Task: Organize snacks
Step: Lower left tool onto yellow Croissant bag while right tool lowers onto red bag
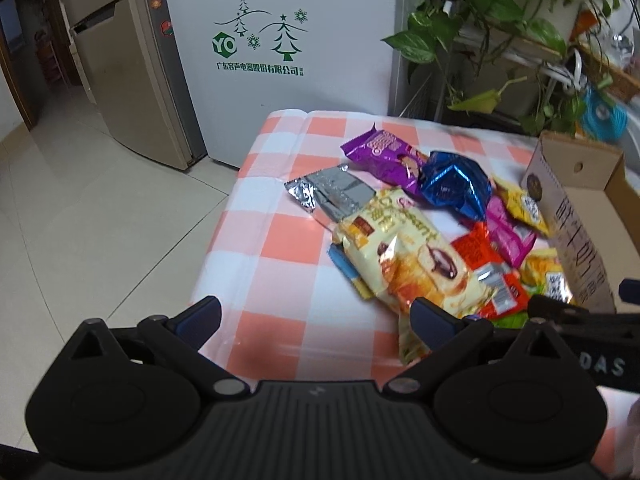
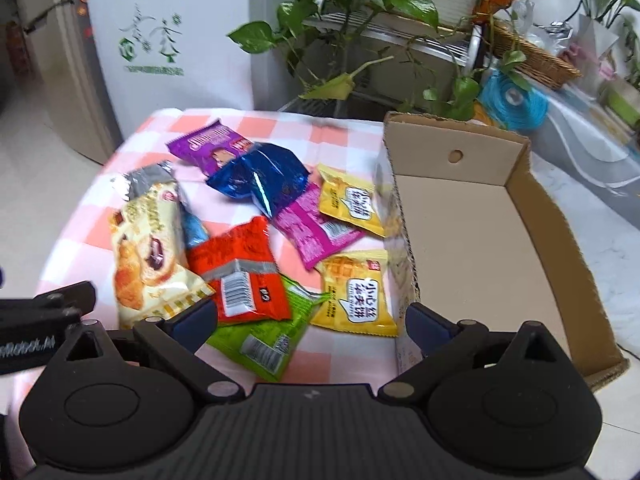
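1. Nearest, both grippers are seen with fingers spread wide and nothing held: the left gripper [image 1: 314,316] hangs over the near edge of the desk [image 1: 280,280], the right gripper [image 2: 312,320] over the near end of the snack pile.
2. Between the right gripper's fingers lie the green packet [image 2: 260,340] and the near yellow packet [image 2: 356,292], which rests just beside the cardboard box [image 2: 520,240]. Both are overlapped by the red packet [image 2: 240,268] or by each other, so two wrappers may be pinched at once, it is judged.
3. The cream croissant packet [image 1: 404,256] is puffed and glossy; a slip from the fingers is likely if only its air-filled middle is squeezed.
4. Farther off, the magenta packet [image 2: 312,232], a second yellow packet [image 2: 352,204], the crumpled blue foil bag [image 2: 264,180], the silver wrapper [image 1: 332,192] and the purple packet [image 1: 384,152] are heaped loosely; dragging one could carry neighbours toward the desk's edge.
5. The box is open-topped and seen empty, to the right of the pile; its near wall could be knocked by a low approach.
6. Beyond stand a white fridge [image 1: 280,40] and trailing plants [image 2: 360,0].
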### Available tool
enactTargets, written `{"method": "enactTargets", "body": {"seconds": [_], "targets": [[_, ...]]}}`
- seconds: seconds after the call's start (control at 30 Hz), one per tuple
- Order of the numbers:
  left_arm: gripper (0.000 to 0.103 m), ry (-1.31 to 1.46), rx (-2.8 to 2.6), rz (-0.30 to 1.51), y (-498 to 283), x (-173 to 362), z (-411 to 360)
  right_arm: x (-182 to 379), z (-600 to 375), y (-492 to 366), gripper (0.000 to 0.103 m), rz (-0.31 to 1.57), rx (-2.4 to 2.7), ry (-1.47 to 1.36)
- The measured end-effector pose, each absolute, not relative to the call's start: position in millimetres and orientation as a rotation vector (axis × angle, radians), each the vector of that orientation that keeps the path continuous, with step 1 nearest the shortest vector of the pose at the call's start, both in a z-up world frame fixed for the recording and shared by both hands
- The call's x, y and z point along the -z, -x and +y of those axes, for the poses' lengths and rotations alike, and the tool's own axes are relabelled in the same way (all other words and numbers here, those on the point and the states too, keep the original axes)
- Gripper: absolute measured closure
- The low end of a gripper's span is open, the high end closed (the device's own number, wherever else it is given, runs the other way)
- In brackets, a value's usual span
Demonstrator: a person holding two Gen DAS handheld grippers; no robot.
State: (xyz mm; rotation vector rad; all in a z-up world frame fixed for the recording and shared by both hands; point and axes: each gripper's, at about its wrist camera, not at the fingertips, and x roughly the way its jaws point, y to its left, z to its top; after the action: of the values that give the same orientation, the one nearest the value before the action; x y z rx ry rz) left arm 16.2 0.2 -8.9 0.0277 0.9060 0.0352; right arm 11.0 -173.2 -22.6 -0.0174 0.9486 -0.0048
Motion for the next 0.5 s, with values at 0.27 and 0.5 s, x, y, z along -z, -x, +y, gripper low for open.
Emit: {"method": "enactTargets", "body": {"seconds": [0.27, 0.5], "targets": [[0.003, 0.041, 0.019, 0.901, -34, 4, 1, 7, -180, -15, 0.000, 0.885, -0.152, 0.082], [0.003, 0.124, 0.080, 0.938, -53, 17, -8, 10, -184, -19, 0.002, 0.863, -0.290, 0.165]]}}
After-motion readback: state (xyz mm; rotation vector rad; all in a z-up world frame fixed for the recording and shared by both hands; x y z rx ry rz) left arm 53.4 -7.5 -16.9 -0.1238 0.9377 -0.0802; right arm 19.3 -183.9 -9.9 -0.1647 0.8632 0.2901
